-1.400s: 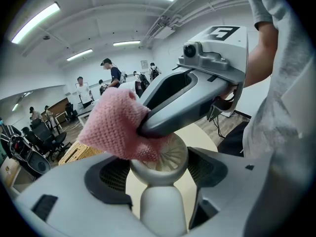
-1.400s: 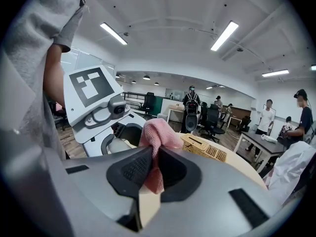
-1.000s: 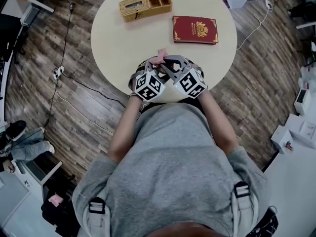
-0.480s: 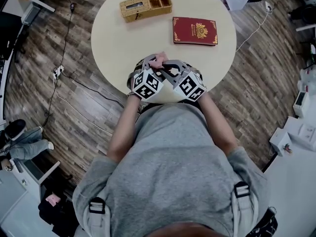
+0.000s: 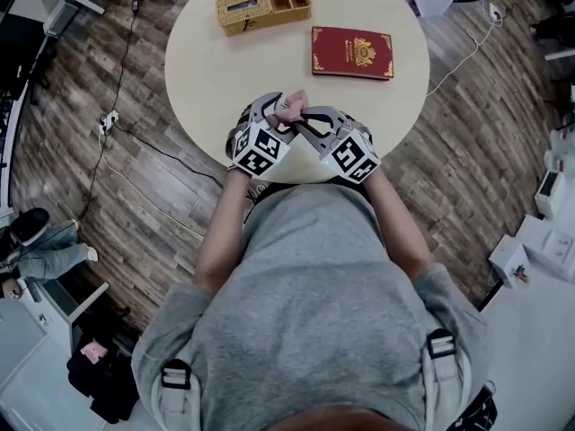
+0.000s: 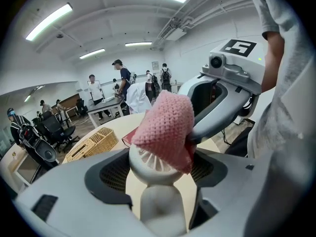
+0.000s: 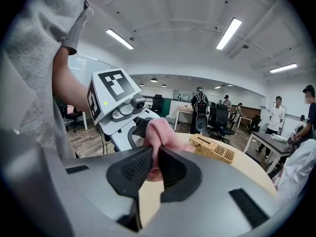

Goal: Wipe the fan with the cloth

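Note:
A small white hand fan [image 6: 147, 163] stands between the jaws of my left gripper [image 6: 158, 176], which is shut on it just below its round grille head. A pink knitted cloth [image 6: 166, 124] is draped over the right side of the fan head. My right gripper [image 7: 154, 164] is shut on that cloth [image 7: 159, 132] and holds it against the fan. In the head view both grippers meet over the near edge of the round table [image 5: 225, 70], left gripper [image 5: 268, 115] and right gripper [image 5: 305, 119], with the cloth [image 5: 293, 103] showing between them; the fan is hidden there.
A wicker tissue box [image 5: 262, 7] and a red book [image 5: 352, 52] lie on the far half of the table. Cables run over the wooden floor at left. Desks, chairs and several people fill the room behind.
Both grippers have shifted slightly farther over the table edge, still pressed together. The cloth stays on the fan head.

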A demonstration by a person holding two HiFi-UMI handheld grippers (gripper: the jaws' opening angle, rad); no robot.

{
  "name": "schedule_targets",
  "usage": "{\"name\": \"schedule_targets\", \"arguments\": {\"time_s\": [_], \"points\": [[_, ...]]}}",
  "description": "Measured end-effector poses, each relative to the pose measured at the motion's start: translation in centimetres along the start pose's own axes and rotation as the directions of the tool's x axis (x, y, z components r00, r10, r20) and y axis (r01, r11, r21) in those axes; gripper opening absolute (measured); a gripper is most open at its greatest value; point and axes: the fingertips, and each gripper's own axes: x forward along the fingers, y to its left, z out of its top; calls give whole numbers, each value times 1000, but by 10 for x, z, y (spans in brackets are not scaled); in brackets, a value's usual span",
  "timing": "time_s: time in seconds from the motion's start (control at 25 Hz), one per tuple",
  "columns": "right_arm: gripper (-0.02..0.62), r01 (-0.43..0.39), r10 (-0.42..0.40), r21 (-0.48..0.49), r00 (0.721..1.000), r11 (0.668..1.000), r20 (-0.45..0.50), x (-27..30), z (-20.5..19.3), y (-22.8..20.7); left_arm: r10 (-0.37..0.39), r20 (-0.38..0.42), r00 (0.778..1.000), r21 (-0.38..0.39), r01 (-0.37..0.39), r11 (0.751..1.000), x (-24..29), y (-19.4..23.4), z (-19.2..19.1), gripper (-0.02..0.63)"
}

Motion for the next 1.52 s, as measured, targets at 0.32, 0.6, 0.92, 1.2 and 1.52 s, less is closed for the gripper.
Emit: {"name": "schedule_targets", "arguments": {"time_s": [0.32,0.6,0.92,1.2,1.52], "points": [[44,-25,25,-11,1000,1000,6,-30,-9,-8,36,-7,999,-42,-37,998,6,-14,15,370],[44,-48,49,-35,999,998,22,-58,-14,-15,78,-2,997,-67,-78,995,11,-28,33,370],[44,-50,51,-39,998,998,26,-84,-24,-22,102,12,995,-150,-99,984,12,-42,40,370],[44,-58,58,-17,998,998,-2,-101,-53,-32,94,35,995,-139,-88,986,22,-60,55,370],[44,-48,48,-10,999,999,-13,-116,-72,-50,77,51,996,-151,-69,986,36,-79,71,370]]}}
